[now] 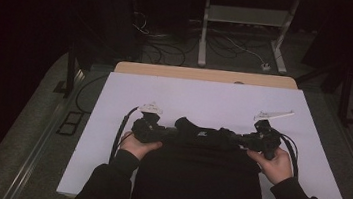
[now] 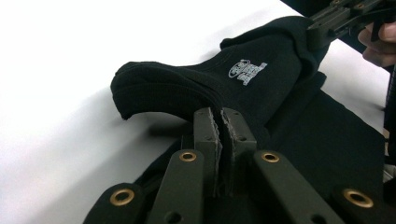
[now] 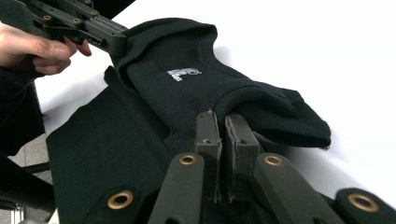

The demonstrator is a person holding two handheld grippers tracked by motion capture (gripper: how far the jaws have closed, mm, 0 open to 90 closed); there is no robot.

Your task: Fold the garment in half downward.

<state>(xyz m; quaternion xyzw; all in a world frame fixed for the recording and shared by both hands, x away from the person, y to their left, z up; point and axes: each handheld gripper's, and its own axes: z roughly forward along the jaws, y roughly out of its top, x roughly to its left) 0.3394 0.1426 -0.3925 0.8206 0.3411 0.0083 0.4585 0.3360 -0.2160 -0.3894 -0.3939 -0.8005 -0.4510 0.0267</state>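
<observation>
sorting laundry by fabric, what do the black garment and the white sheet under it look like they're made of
The black garment looks like a soft knit, perhaps cotton or fleece: matte, with fine ribbed texture, thick folded edges and a small pale printed logo. It bunches where the left gripper and right gripper pinch it. The white sheet looks smooth and matte, paper or thin board; which one is unclear.

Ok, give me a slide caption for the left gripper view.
Left gripper shut on a black garment with a white logo, lifted over the white table sheet.
</observation>
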